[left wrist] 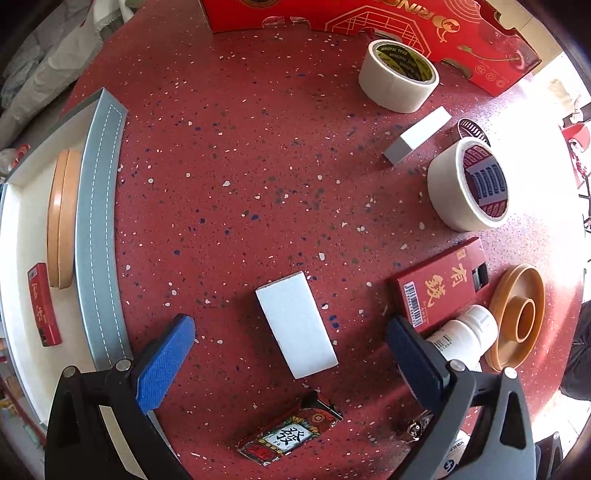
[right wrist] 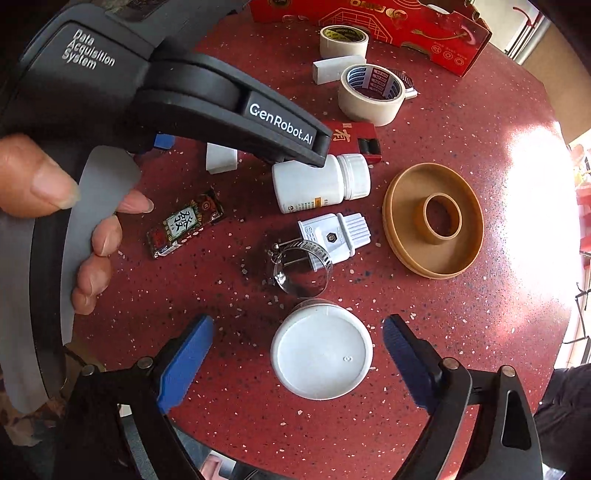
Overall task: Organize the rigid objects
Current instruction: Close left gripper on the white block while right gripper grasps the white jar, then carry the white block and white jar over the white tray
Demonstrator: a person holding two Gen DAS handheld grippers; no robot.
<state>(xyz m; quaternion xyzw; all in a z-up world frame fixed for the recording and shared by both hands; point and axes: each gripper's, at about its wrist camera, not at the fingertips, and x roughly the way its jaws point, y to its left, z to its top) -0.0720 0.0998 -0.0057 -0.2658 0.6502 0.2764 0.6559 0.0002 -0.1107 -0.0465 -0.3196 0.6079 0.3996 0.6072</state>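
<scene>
From the left wrist, the left gripper [left wrist: 291, 343] points down at a red speckled table [left wrist: 240, 166] with its blue pads spread wide and nothing gripped; a white block [left wrist: 296, 325] lies flat on the table between them, clear of both pads. To the left stands a grey tray [left wrist: 98, 229] with a white floor, holding a tan disc [left wrist: 62, 218] on edge against its wall and a small red box [left wrist: 43, 304]. To the right lie a red box with gold characters [left wrist: 439, 284], a white bottle [left wrist: 465, 332] on its side and a tan ring dish [left wrist: 517, 317]. Further back sit two tape rolls [left wrist: 399, 75] [left wrist: 467, 184] with a second white block [left wrist: 419, 134] between them, and a red carton [left wrist: 369, 18] at the far edge. A patterned card [left wrist: 291, 432] lies near the bottom.

From the right wrist, the right gripper [right wrist: 299, 358] also points down, jaws apart and holding nothing; a white round lid [right wrist: 321, 356] sits on the table between the pads, touching neither. Just beyond it lie a metal hose clamp [right wrist: 301, 267] and a white plug [right wrist: 336, 232], then the white bottle [right wrist: 317, 182] and the tan ring dish [right wrist: 432, 221] to the right. A hand [right wrist: 55, 206] at the left grasps the left gripper's body, which crosses the upper left of the view
</scene>
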